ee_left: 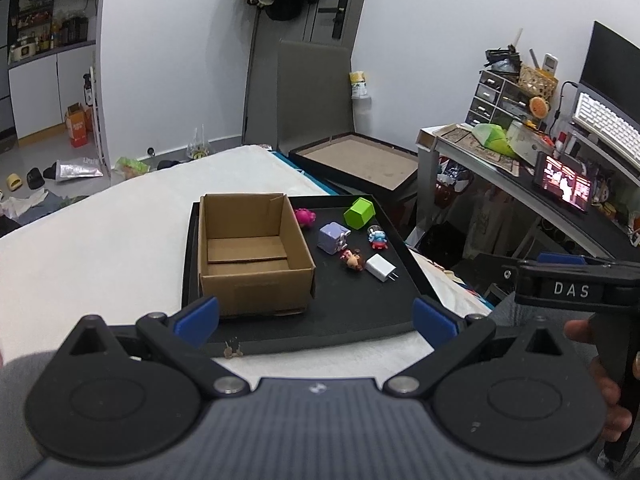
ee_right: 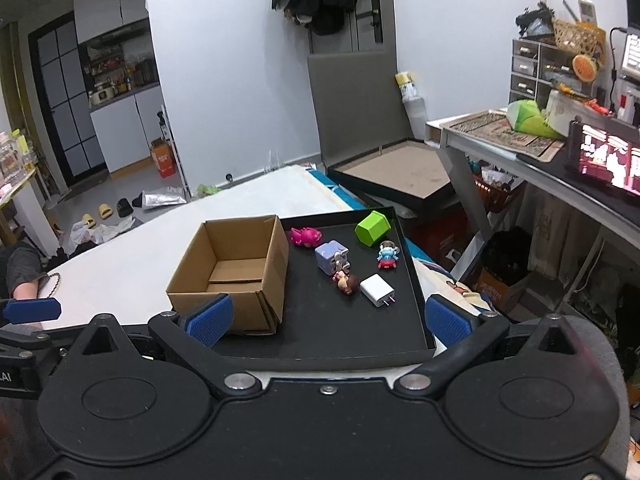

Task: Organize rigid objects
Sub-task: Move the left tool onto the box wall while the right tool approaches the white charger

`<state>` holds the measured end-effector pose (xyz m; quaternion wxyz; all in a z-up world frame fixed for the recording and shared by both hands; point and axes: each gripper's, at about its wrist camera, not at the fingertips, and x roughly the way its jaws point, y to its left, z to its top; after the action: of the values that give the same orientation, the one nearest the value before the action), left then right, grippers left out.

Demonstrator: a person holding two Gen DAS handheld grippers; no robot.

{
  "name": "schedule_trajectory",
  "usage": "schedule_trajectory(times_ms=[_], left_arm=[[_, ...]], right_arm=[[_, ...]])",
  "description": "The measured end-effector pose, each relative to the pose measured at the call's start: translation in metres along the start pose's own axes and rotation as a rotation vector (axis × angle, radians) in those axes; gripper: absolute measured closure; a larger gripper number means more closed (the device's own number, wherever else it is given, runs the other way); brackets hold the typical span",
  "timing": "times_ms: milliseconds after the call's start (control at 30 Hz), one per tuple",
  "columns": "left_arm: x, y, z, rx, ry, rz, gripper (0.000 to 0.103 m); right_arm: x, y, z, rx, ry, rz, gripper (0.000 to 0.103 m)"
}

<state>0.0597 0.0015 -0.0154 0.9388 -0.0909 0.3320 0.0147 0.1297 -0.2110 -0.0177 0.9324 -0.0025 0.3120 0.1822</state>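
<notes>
Left gripper [ee_left: 316,316]: released, blue pads wide apart, nothing btwn them; hangs above the near edge of the tray, touching nothing.
Right gripper [ee_right: 328,320]: also released, pads spread wide, empty; held over the tray's near-right side. Seen from the left wrist cam as a black body marked "DAS" at far right, w/ a hand [ee_left: 600,380] on its grip.
Tray [ee_left: 360,320]: black, shallow, raised rim; sits on a white surface [ee_left: 100,240].
Cardboard box [ee_left: 252,256]: open-topped, empty, fills the tray's left part; flaps lie flat on its floor.
Pink toy [ee_left: 306,218]: just beside the box's far-right corner, on the tray.
Green block [ee_left: 359,212]: hexagonal, tilted, far-right corner of the tray.
Purple cube [ee_left: 334,237]: mid tray, right of the box, apart from it.
Blue-red figure [ee_left: 377,239]: near the right rim, right of the cube.
Brown-haired figure [ee_left: 353,260]: lying down, just in front of the cube; touching or not, can't tell.
White charger [ee_left: 382,268]: prongs point toward the right rim; just beside the brown-haired figure.
Bkgd: desk [ee_left: 500,168] w/ clutter and a lit screen at right.
</notes>
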Motion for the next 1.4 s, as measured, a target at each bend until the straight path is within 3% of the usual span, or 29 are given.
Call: schedule_trajectory(times_ms=[533,1133,1400], left_arm=[[0.083,0.058,0.027,-0.107,0.156,0.050,0.001],[0.155,0.081,0.064,-0.142,0.273,0.064,0.003],[0.184,0.088,0.077,-0.162,0.319,0.076,0.013]], right_arm=[[0.090,0.008,0.025,0.012,0.154,0.049,0.000],[0.164,-0.012,0.046,0.029,0.286,0.035,0.000],[0.187,-0.025,0.054,0.035,0.322,0.043,0.000]])
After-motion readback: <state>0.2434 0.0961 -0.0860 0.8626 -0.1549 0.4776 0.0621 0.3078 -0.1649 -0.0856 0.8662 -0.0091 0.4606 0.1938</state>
